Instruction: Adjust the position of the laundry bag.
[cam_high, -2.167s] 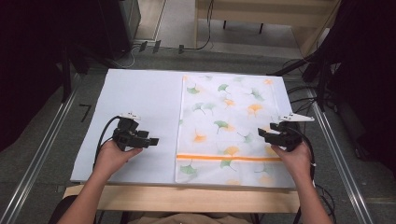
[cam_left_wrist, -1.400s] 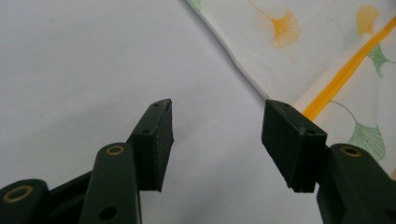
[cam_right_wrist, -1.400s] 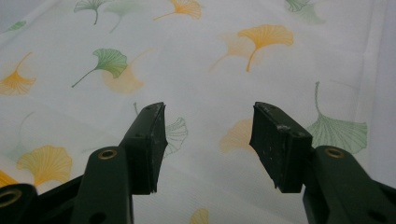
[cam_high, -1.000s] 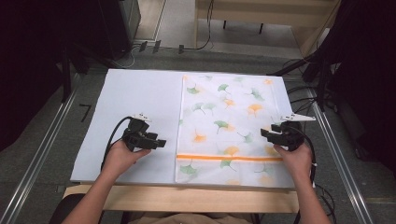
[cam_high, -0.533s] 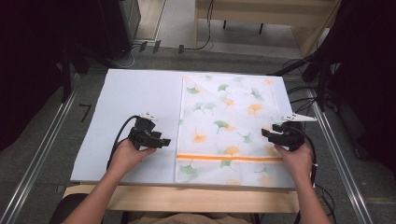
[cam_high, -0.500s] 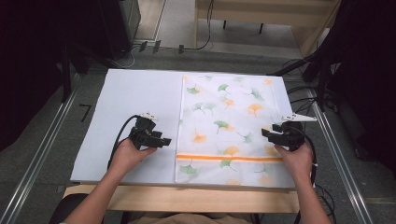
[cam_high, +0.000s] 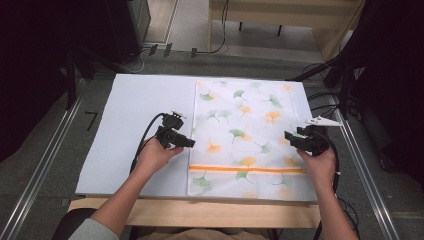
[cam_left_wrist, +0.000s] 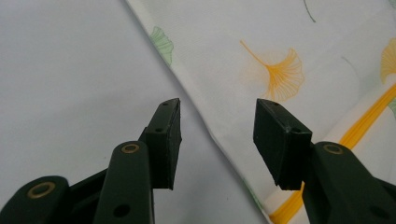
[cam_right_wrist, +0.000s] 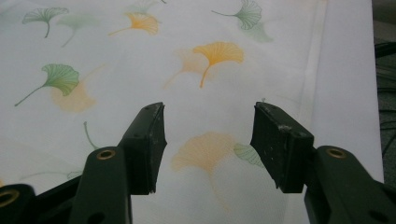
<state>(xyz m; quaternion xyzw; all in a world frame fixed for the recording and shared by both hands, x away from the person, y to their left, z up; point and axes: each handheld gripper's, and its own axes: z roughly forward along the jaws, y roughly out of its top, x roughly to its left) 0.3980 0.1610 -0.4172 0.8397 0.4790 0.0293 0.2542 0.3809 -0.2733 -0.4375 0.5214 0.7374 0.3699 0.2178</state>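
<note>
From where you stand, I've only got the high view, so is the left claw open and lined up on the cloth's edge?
Observer: Yes. In the left gripper view the left claw is open, and the edge of the cloth runs between its jaws.
Operator: And the right claw?
Observer: The right claw is open too, with both jaws over the cloth, just inside its right edge.
Operator: Is either claw pinching fabric yet?
Observer: No. Both gaps show flat cloth, with nothing lifted or bunched.
</note>
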